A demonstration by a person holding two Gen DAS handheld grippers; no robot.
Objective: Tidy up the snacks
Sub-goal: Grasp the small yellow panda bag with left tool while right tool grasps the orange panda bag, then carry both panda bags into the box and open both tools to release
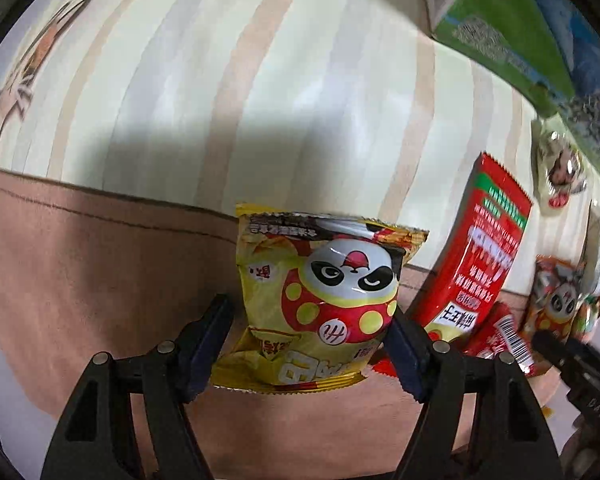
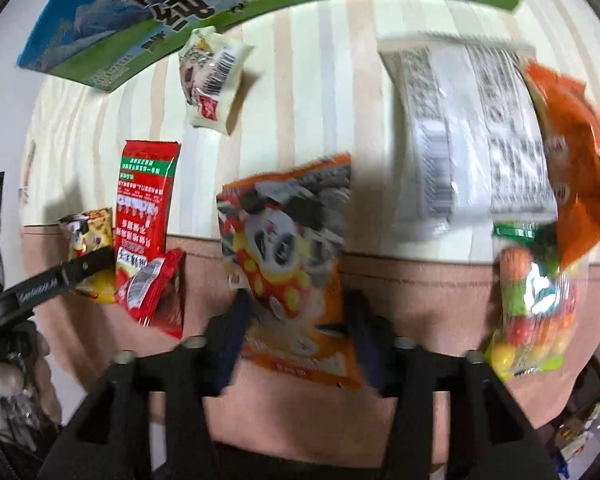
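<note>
Left wrist view: the left tool [image 1: 310, 340] straddles the yellow panda chip bag [image 1: 320, 300]. Its right finger touches the bag and its left stands just clear, so it is not yet clamped. Squeeze gently mid-bag.

Right wrist view: the right tool [image 2: 300, 332] brackets the orange panda chip bag [image 2: 288, 264] on the desk [image 2: 300, 92]. Motion blur hides contact, so I cannot tell its grip. Steady it first, clear of the red packets [image 2: 148, 208].
</note>
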